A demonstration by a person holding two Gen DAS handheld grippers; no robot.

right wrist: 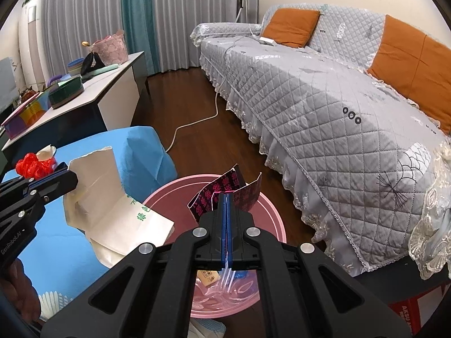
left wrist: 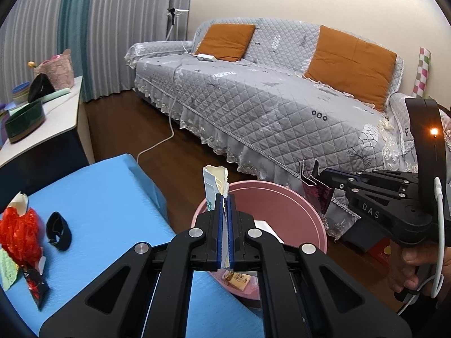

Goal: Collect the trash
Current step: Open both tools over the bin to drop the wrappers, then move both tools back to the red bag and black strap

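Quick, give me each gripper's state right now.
Left gripper: shut on the white paper bag.
Right gripper: shut on the dark pink-printed wrapper, over the pink bin.

Grey quilted sofa (left wrist: 253, 95) with 2 orange cushions (left wrist: 225, 40) (white cable (left wrist: 169, 129) trailing to floor).

The pink basin (right wrist: 270, 214) looks like smooth, faintly glossy plastic. At eleven o'clock of it the cream bag (right wrist: 112, 205) is matt creased paper. The dark wrapper (right wrist: 222, 191) seems glossy foil, though glare blurs it. Blue worktop (left wrist: 107, 197) covering is matt; sofa cover (left wrist: 253, 104) is quilted cloth; floor (right wrist: 197, 135) is polished wood.
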